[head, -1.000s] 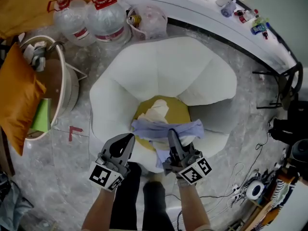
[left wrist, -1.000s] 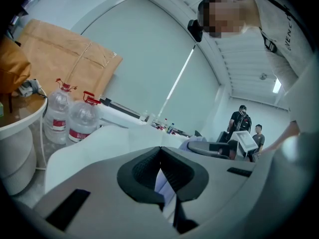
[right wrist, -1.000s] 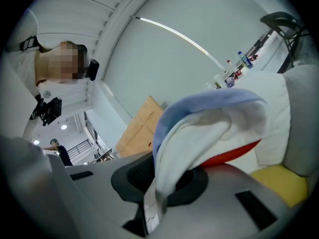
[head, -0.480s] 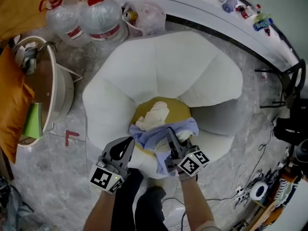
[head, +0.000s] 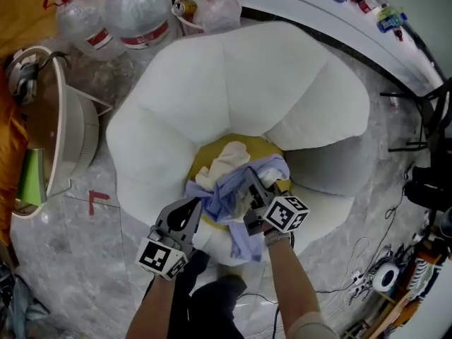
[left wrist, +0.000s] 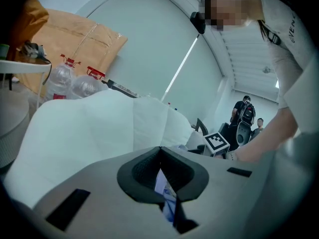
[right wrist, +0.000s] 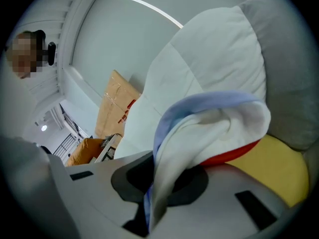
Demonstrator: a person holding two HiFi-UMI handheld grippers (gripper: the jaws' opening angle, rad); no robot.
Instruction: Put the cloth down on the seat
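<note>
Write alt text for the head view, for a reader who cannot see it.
Seen from above, the left gripper and the right gripper each pinch a pale blue cloth over the yellow seat of a white petal-shaped armchair, where a cream cloth lies. Two water bottles and a round side table stand beside it.

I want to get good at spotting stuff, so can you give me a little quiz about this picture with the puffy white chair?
1. True or false: the left tool and the right tool both grip the blue cloth.
2. What colour is the round seat cushion in the white chair? A yellow, B green, C black.
3. Fill the gap: ___ big water bottles stand beyond the chair.
Key: 1 true; 2 A; 3 two.
</note>
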